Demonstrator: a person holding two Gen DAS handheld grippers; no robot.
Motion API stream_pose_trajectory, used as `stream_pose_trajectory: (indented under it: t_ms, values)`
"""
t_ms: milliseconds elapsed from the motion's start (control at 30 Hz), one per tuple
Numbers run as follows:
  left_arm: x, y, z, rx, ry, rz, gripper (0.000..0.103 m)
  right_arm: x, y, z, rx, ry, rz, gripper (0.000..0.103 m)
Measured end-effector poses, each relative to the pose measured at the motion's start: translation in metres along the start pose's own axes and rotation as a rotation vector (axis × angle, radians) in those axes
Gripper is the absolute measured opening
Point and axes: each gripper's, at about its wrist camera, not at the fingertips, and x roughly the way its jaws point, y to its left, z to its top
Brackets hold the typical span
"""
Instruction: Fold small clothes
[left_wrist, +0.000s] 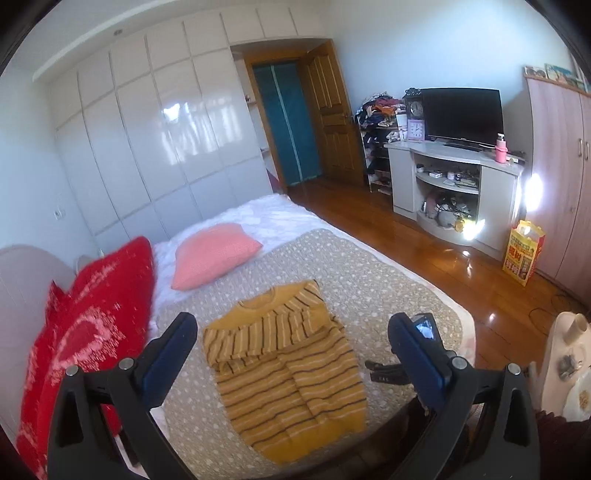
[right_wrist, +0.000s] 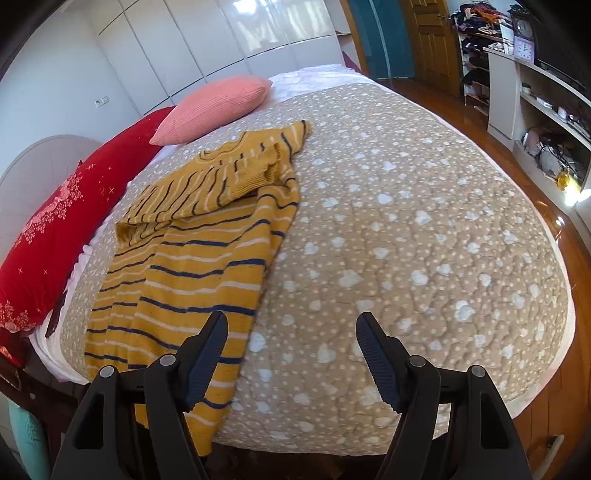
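We see the yellow striped sweater (right_wrist: 192, 251) lying flat on the beige dotted bedspread (right_wrist: 406, 229), hem toward us at the near edge of the bed, collar toward the pillows. Both sleeves look already folded in across the chest, the left one crossing on top; the body is still full length. We judge the sleeve step done and the bottom-to-top fold still to come.

Our right gripper (right_wrist: 291, 343) hangs low over the near edge, jaws wide with nothing between them; its left finger sits over the sweater's hem corner, the right one over bare bedspread. Probably lined up to take the hem, but not gripping.

Our left gripper (left_wrist: 291, 354) is up high above the bed, jaws wide and empty, sweater framed between its fingers far below. In that view the right gripper shows as a dark shape at the sweater's right edge.

Further out: a pink pillow (left_wrist: 216, 253) just beyond the collar, a red patterned pillow (left_wrist: 85, 332) along the headboard side, both clear of the sweater, so there is room to fold.

Containers: the white TV stand (left_wrist: 402, 177) holds clutter on its open shelves (small items, cables, too small to tell), with a pink bottle (left_wrist: 501, 149) and two clocks on top. A yellow printed bag (left_wrist: 522, 253) stands on the wood floor; its contents are hidden. A shelf rack (left_wrist: 376, 147) by the door is stuffed with clothes.
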Motion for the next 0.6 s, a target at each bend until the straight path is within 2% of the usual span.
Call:
stream_pose_trajectory:
  t_ms: [167, 300, 467, 600]
  values:
    - [0.003, -0.008, -0.005, 0.036, 0.018, 0.014, 0.103, 0.011, 0.011, -0.002, -0.007, 0.030, 0.010, 0.077]
    - [0.009, -0.001, -0.014, 0.046, 0.029, 0.074, 0.103, 0.014, 0.019, -0.001, -0.026, 0.036, 0.013, 0.077]
    - [0.018, 0.043, -0.024, -0.118, 0.121, 0.052, 0.103, 0.010, 0.026, 0.003, -0.044, 0.023, 0.016, 0.077]
    - [0.018, 0.057, -0.035, -0.192, 0.149, 0.014, 0.103, 0.011, 0.028, 0.003, -0.048, 0.028, 0.014, 0.077]
